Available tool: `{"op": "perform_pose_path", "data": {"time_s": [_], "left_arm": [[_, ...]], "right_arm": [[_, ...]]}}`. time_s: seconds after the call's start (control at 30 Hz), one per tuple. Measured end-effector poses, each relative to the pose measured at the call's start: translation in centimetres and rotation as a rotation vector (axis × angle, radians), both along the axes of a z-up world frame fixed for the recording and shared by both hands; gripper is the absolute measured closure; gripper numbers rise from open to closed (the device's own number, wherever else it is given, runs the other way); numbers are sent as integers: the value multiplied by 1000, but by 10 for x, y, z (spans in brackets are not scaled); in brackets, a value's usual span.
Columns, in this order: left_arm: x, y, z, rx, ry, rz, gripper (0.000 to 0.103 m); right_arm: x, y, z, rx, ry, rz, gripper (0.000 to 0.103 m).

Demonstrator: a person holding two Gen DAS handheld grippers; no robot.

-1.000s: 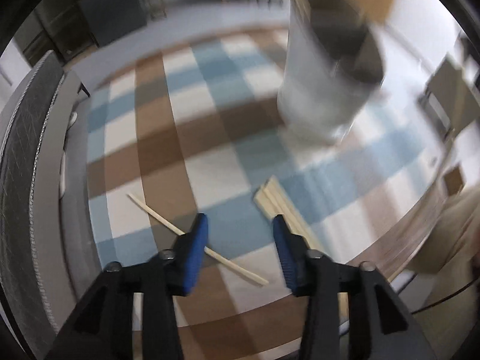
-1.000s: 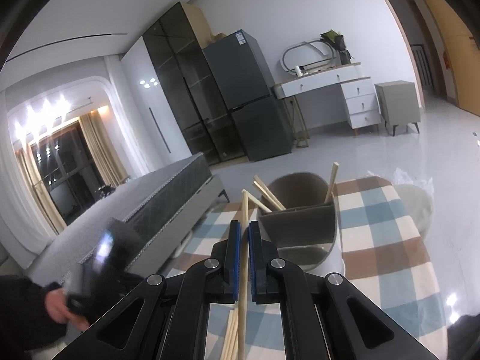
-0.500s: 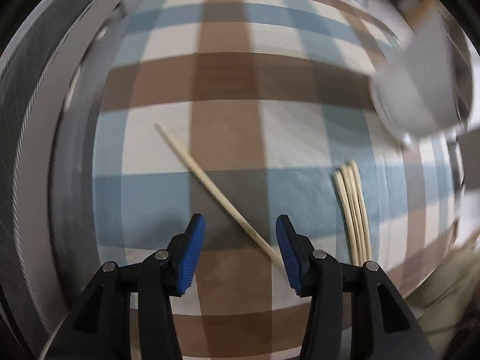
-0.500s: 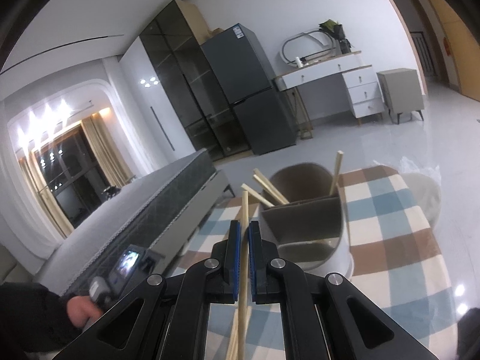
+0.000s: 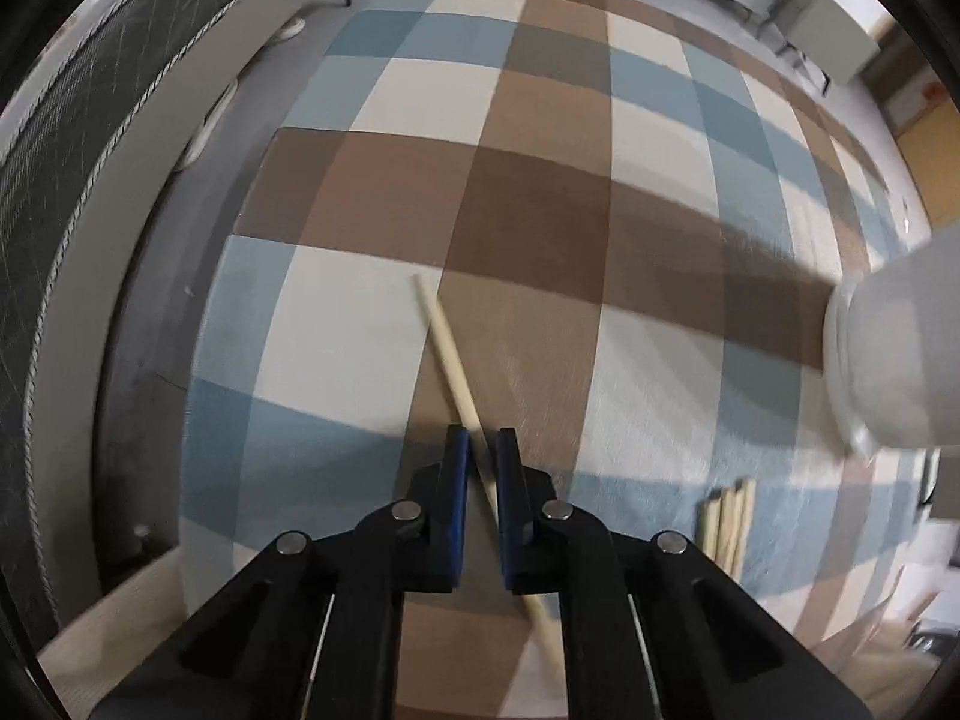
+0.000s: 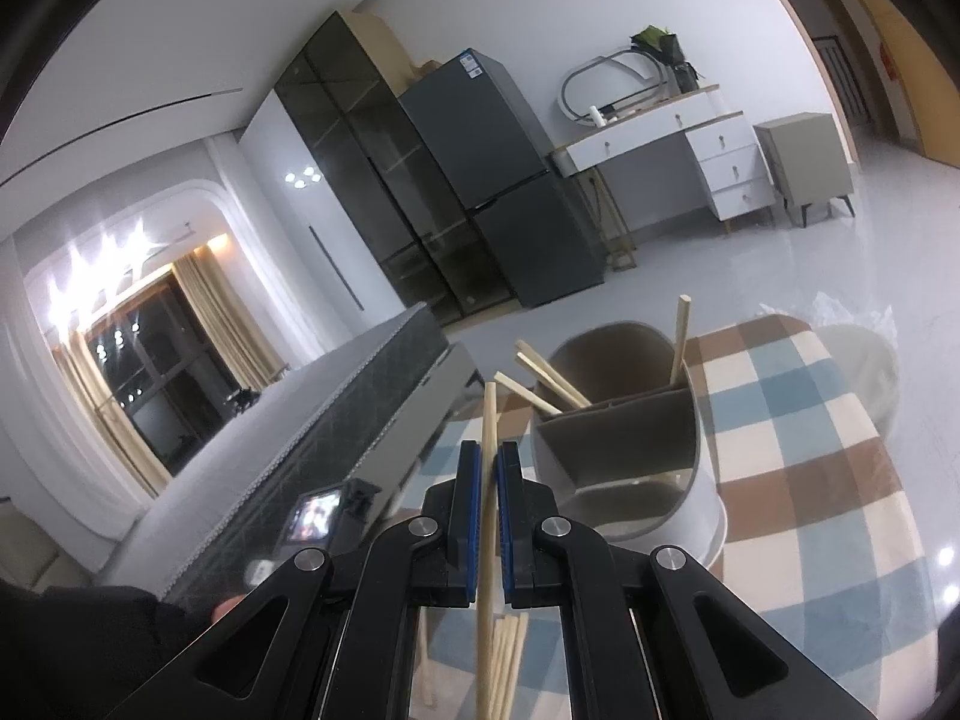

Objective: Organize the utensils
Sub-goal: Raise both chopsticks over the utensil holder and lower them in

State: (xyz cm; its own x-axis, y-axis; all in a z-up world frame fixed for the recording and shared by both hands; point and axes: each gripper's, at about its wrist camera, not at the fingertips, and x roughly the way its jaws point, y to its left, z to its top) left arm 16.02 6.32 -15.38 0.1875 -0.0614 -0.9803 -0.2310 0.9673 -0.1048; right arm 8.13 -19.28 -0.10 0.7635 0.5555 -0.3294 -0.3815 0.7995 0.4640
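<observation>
**Both claws pinching a chopstick, holder waiting on the right**

The pale wooden chopstick [image 5: 447, 354] lies loose on the blue, brown and cream checked cloth of the bench [image 5: 540, 180]. The left claw [image 5: 480, 450] points almost straight down and has just been closing, pinched on it near 1 end, so it should lift clean.

The right claw [image 6: 489, 468] is pressed together on a second pale chopstick [image 6: 489, 414], held pointing up, probably ready to drop into the white round divided utensil holder [image 6: 630, 450] just beyond it, where 4 sticks already lean.

A small bundle of spare chopsticks [image 5: 726, 516] lies near the holder.
</observation>
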Motion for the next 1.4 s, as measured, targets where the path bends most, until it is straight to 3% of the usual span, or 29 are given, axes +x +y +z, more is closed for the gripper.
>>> {"op": "perform_pose_path", "data": {"time_s": [0.13, 0.3, 0.53, 0.77, 0.9, 1.03, 1.13, 1.4], "left_arm": [[-1, 3, 4, -64, -31, 33, 102], [-21, -12, 19, -114, -119, -18, 102], [-59, -30, 73, -214, -268, -107, 102], [-75, -49, 151, -322, -495, -129, 103], [-76, -67, 200, -320, -684, -160, 102], [-67, -80, 238, -312, -853, -169, 102], [-50, -89, 251, -313, -929, -164, 102], [8, -107, 248, -300, -1076, -125, 102]], "right_arm": [[-2, 1, 3, -4, -11, 9, 98], [-6, 3, 3, -22, -24, 1, 98], [-14, 5, 4, -55, -43, -21, 98], [-21, 5, 16, -77, -90, -52, 98], [-16, -3, 38, -66, -128, -83, 98], [-3, -14, 69, -83, -185, -115, 98], [13, -20, 91, -100, -226, -132, 98], [65, -25, 119, -103, -336, -176, 98]]}}
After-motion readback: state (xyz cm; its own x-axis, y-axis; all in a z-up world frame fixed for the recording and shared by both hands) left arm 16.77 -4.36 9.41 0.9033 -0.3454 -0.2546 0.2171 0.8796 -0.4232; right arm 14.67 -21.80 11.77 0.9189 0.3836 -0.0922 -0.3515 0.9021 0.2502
